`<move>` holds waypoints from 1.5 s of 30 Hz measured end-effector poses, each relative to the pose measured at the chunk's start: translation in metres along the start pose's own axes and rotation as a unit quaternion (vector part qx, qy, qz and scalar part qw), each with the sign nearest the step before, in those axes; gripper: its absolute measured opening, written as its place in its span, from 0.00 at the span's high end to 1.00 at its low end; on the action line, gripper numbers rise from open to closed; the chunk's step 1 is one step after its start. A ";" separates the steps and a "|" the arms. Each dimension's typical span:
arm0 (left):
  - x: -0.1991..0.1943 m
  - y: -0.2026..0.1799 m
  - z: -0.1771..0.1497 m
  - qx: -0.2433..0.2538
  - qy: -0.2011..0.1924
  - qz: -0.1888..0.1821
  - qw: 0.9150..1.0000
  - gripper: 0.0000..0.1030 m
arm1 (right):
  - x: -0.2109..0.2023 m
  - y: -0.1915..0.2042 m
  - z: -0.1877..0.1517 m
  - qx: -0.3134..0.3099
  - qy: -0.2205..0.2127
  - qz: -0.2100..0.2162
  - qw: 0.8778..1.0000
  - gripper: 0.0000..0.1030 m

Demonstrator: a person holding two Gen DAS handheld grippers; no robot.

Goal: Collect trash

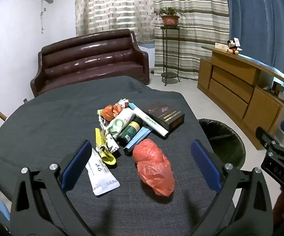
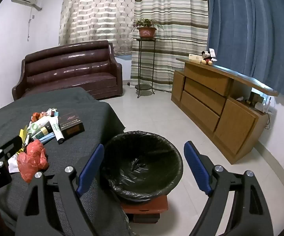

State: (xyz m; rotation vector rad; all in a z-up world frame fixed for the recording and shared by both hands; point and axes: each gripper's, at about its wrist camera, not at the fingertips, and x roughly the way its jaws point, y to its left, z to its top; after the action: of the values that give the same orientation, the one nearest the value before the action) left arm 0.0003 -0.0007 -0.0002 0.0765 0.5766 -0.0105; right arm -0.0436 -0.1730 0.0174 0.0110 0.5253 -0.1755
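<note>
trash pile (image 1: 130,125) lies on table (image 1: 43,122); bin (image 2: 142,163) stands right of it.

A home living room is indicated by the leather sofa (image 1: 90,59), curtains (image 1: 151,5), potted plant (image 1: 169,16) and wooden sideboard (image 1: 238,92) seen ahead of the gripper.

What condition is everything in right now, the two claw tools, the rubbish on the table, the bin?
Left gripper: open, empty, above the table.
Right gripper: open, empty, over the bin.
Red plastic bag: crumpled, lying on the table between the left gripper's fingers, not gripped.
White tube: flattened, lying on the table.
Dark box: closed, lying flat.
Trash bin: lined with a black bag, looks empty.
Trash pile: heaped together on the table.
</note>
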 end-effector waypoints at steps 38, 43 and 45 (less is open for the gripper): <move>-0.001 0.001 0.000 -0.002 -0.005 -0.004 1.000 0.05 | 0.006 0.003 -0.006 0.002 0.003 0.000 1.000 0.21; -0.001 0.001 0.000 -0.003 -0.004 -0.003 1.000 0.05 | 0.005 0.004 -0.006 0.002 0.003 0.000 1.000 0.21; -0.002 0.002 0.000 -0.003 -0.004 -0.004 1.000 0.05 | 0.005 0.004 -0.006 0.002 0.003 0.000 1.000 0.21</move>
State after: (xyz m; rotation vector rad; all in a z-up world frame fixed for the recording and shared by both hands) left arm -0.0013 0.0011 0.0006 0.0682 0.5696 -0.0160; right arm -0.0419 -0.1690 0.0095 0.0160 0.5309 -0.1758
